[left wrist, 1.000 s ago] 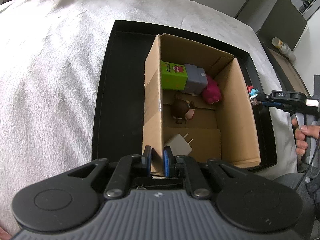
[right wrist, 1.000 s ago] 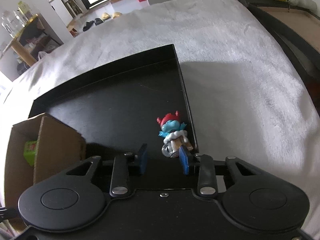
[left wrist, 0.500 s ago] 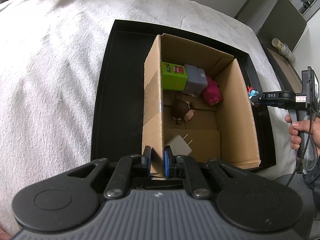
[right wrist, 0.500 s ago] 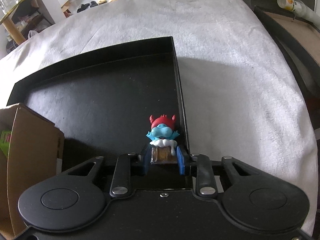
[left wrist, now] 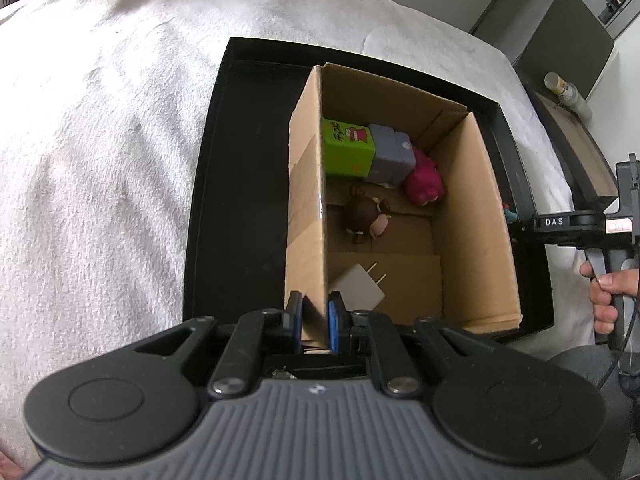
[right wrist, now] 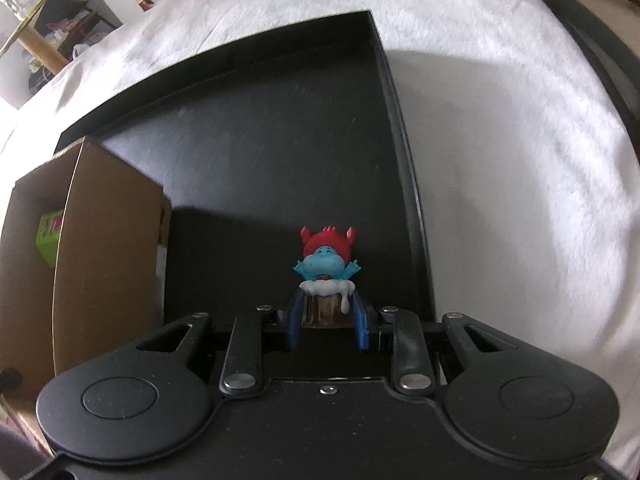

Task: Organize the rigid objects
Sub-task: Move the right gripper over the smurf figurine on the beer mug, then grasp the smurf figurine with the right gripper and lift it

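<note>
An open cardboard box stands in a black tray on a white cloth. Inside lie a green block, a grey block, a pink toy, a brown figure and a white plug. My left gripper is shut on the box's near left wall. My right gripper is shut on the brown base of a blue figurine with a red hat, held above the tray right of the box. The figurine peeks out in the left wrist view.
The white cloth surrounds the tray. A dark cabinet and a bottle on a wooden surface stand at the right. A table and shoes show far off in the room.
My right gripper closed on the blue figurine's base and lifted it off the tray floor, moving slightly toward the box. My left gripper stayed clamped on the box wall.
</note>
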`<move>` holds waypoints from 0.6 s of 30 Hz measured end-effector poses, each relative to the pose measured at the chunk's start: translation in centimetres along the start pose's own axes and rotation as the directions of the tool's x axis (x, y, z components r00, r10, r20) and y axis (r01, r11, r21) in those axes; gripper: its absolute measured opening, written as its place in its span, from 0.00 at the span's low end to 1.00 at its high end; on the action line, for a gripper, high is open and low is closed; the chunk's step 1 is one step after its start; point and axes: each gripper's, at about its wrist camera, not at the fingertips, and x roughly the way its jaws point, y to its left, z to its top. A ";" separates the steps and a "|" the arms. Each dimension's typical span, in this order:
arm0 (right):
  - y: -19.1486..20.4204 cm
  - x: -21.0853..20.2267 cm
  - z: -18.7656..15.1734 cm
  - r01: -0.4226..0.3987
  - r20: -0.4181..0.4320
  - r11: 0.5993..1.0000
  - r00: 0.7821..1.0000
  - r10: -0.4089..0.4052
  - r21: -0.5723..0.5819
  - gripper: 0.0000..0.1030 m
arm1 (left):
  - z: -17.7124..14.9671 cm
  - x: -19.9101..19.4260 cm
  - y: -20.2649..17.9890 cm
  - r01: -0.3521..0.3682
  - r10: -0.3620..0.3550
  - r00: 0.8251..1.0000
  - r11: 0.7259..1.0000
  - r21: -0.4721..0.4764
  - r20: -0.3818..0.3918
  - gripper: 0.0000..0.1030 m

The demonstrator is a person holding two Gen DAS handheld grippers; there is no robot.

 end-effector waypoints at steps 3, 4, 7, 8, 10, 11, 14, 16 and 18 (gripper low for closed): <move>0.1 -0.1 -0.4 -0.001 -0.022 1.000 1.000 0.001 0.012 0.25 | 0.0 0.0 0.0 0.002 -0.002 1.000 1.000 -0.001 0.001 0.11; 0.0 -0.1 -0.5 -0.004 -0.032 1.000 0.999 0.005 0.021 0.25 | 0.0 0.0 0.0 0.001 -0.001 1.000 1.000 0.000 0.001 0.11; -0.2 0.0 -0.7 -0.018 -0.069 0.998 0.997 0.022 0.056 0.25 | 0.0 0.0 0.0 0.002 -0.002 1.000 1.000 -0.003 -0.001 0.11; -0.2 0.0 -0.7 -0.020 -0.081 0.998 0.996 0.025 0.063 0.25 | 0.0 0.0 0.0 0.002 -0.002 1.000 1.000 -0.004 0.000 0.11; -0.1 -0.1 -0.9 -0.013 -0.100 0.997 0.995 0.020 0.071 0.29 | 0.0 -0.1 0.0 0.004 -0.004 1.000 1.000 -0.006 -0.001 0.11; -0.1 -0.2 -0.8 -0.010 -0.103 0.996 0.994 0.019 0.083 0.34 | 0.0 -0.1 0.0 0.005 -0.005 1.000 1.000 -0.007 -0.001 0.11; 0.2 -0.8 -0.4 -0.017 -0.074 0.994 0.997 0.025 0.105 0.59 | 0.1 -0.1 0.0 0.007 -0.007 1.000 1.000 -0.010 0.000 0.12; 0.4 -0.6 0.0 0.001 -0.079 0.994 0.997 0.008 0.111 0.59 | 0.1 0.0 0.0 0.007 -0.007 1.000 1.000 -0.012 -0.001 0.12; 0.6 -0.3 0.3 0.010 -0.077 0.993 0.997 -0.001 0.114 0.59 | 0.1 -0.1 0.0 0.009 -0.009 1.000 1.000 -0.009 0.001 0.12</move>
